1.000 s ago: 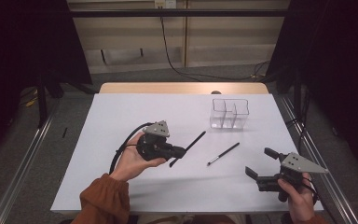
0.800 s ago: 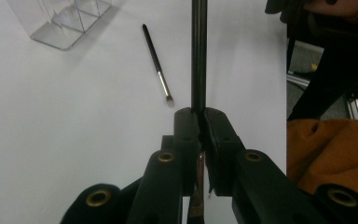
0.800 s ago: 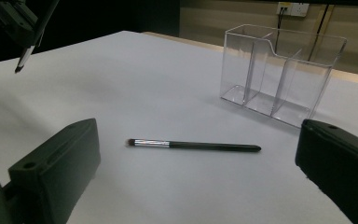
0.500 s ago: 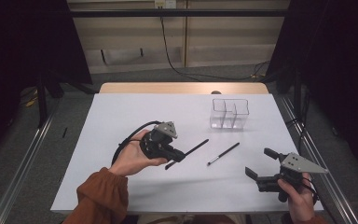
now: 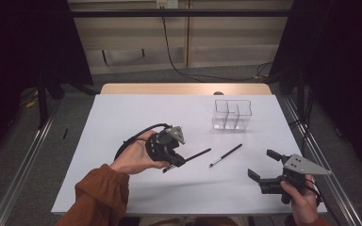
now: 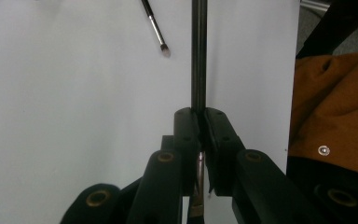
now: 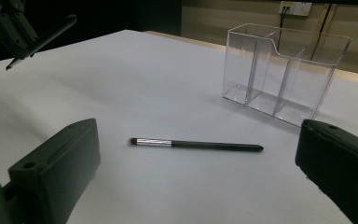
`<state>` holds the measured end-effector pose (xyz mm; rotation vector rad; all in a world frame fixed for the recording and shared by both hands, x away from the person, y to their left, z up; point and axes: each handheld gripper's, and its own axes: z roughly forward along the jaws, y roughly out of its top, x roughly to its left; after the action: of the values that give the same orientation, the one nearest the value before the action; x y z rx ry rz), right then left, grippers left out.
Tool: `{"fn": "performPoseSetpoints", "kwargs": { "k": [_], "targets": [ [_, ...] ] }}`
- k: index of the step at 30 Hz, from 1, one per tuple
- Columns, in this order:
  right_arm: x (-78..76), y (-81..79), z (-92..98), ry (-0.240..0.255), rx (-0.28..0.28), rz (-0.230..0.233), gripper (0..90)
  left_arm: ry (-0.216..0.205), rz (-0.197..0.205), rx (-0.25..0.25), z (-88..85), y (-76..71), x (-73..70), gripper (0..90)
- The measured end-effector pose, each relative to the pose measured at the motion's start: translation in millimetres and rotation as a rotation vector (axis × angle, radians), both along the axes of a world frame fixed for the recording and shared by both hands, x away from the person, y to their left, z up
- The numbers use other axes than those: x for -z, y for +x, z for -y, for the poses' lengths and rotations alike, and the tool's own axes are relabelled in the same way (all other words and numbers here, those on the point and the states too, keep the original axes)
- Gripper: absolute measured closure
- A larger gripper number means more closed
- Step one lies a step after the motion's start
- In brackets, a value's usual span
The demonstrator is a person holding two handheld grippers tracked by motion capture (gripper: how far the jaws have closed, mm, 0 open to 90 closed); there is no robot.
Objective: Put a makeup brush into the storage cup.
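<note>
Comparing with the earlier high-view frames, the thin black makeup brush (image 5: 188, 158) clamped in the left gripper (image 5: 172, 157) is now lower and further left in the frame, with the hand drawn slightly toward the bottom. The brush is judged to be lifted off the white table sheet (image 5: 122, 117) and on its way to the clear three-compartment acrylic organiser (image 5: 232, 114), which sits well apart at upper right of centre. In the left gripper view the jaws are pressed shut on the brush handle (image 6: 198, 56), which runs straight up the frame. The left hand (image 5: 134, 157) is held palm-up at lower left of centre, gripper tilted right. A second black brush with a silver ferrule (image 5: 225, 155) lies flat on the sheet, just right of centre. The right gripper (image 5: 266, 169) is parked at lower right, unmoved, jaws wide apart and empty.
</note>
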<state>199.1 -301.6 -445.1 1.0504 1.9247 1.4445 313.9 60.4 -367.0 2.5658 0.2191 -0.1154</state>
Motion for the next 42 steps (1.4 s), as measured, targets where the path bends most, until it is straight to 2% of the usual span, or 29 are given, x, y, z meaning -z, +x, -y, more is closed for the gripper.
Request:
{"fn": "performPoseSetpoints", "kwargs": {
  "k": [5, 9, 12, 17, 24, 25, 29, 32, 36, 39, 42],
  "targets": [
    [0.0, 0.0, 0.0, -0.001, -0.001, 0.001, 0.0, 0.072, 0.031, 0.021, 5.6, 0.6, 3.5, 84.2],
    [-0.1, -0.2, 0.0, 0.001, -0.001, 0.0, 0.0, 0.122, 0.024, 0.034, 9.5, -0.3, 7.6, 84.2],
    [0.0, -0.2, -0.4, 0.0, -0.005, 0.001, 0.0, 0.141, 0.022, 0.047, 11.2, 0.0, 8.2, 84.2],
    [0.1, -0.1, -0.8, 0.001, -0.007, -0.001, 0.0, 0.21, 0.031, 0.073, 14.6, -0.1, 13.2, 84.2],
    [-0.8, -0.2, -3.0, 0.006, -0.023, 0.003, 0.0, 0.206, 0.02, 0.086, 15.8, -1.7, 15.4, 84.2],
    [-1.4, 0.0, -3.7, 0.002, -0.039, 0.009, 0.0, 0.205, 0.028, 0.086, 15.7, -1.7, 15.2, 84.2],
    [-4.5, -0.7, -6.4, 0.015, -0.061, 0.019, 0.0, 0.194, 0.008, 0.076, 14.7, -1.4, 14.9, 84.2],
    [-9.2, -0.6, -11.2, 0.032, -0.082, 0.025, 0.0, 0.185, 0.011, 0.055, 12.9, 1.1, 13.6, 84.2],
    [-18.2, 0.5, -18.3, 0.039, -0.124, 0.044, 0.0, 0.197, 0.012, 0.058, 12.1, 2.5, 12.5, 84.2],
    [-23.2, 5.0, -22.8, 0.039, -0.129, 0.031, 0.0, 0.192, 0.018, 0.063, 12.1, 0.1, 11.5, 84.2],
    [-27.7, 9.8, -26.5, 0.024, -0.168, 0.008, 1.6, 0.204, 0.018, 0.073, 11.9, -0.1, 10.1, 84.2]
  ]
}}
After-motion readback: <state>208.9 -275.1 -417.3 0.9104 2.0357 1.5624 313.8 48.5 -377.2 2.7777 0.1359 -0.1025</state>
